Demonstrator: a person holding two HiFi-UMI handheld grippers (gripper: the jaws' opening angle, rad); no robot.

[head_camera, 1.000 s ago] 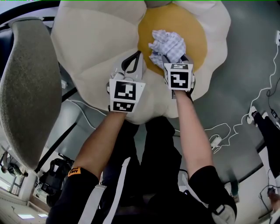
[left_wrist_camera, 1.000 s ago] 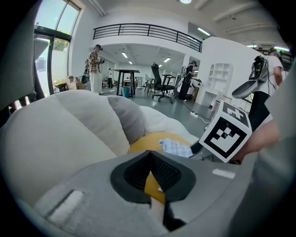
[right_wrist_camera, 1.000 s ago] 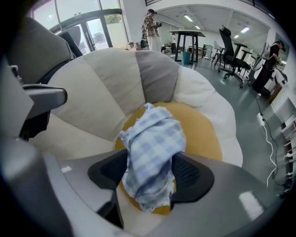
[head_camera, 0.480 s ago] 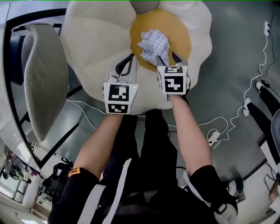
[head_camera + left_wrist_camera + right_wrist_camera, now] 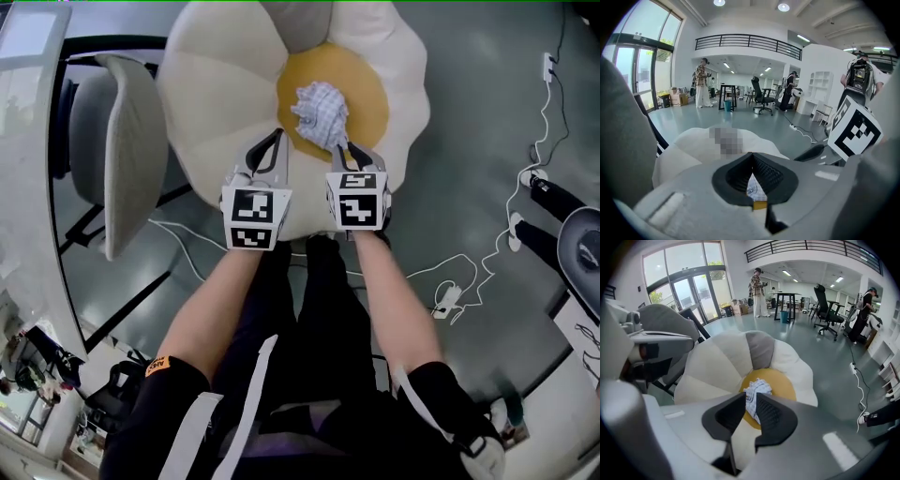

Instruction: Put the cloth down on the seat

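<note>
So, head view first: the cloth [image 5: 319, 108] sits in a crumpled heap on the yellow centre [image 5: 367, 94] of the flower-shaped seat [image 5: 216, 84], with cream petals all round it. Both grippers hover side by side over the near petals. The left gripper [image 5: 277, 136] is off to the cloth's left and apart from it, with its tips pinched together. The right gripper [image 5: 348, 150] points at the cloth's near edge, tips just beside it. A grey chair [image 5: 127, 150] stands left of the seat, and cables [image 5: 511, 225] trail across the floor on the right.

Left gripper view: the jaws meet at the tips with nothing clamped, so it's clenched on air. A sliver of checked white and yellow shows through the little gap below the tips, and the seat's pale petals lie beyond.

Right gripper view: the jaws are closing, with only a narrow gap left. The cloth shows through that gap, lying on the yellow centre past the tips. I can't see the pads pressing on it, so it looks released.
</note>
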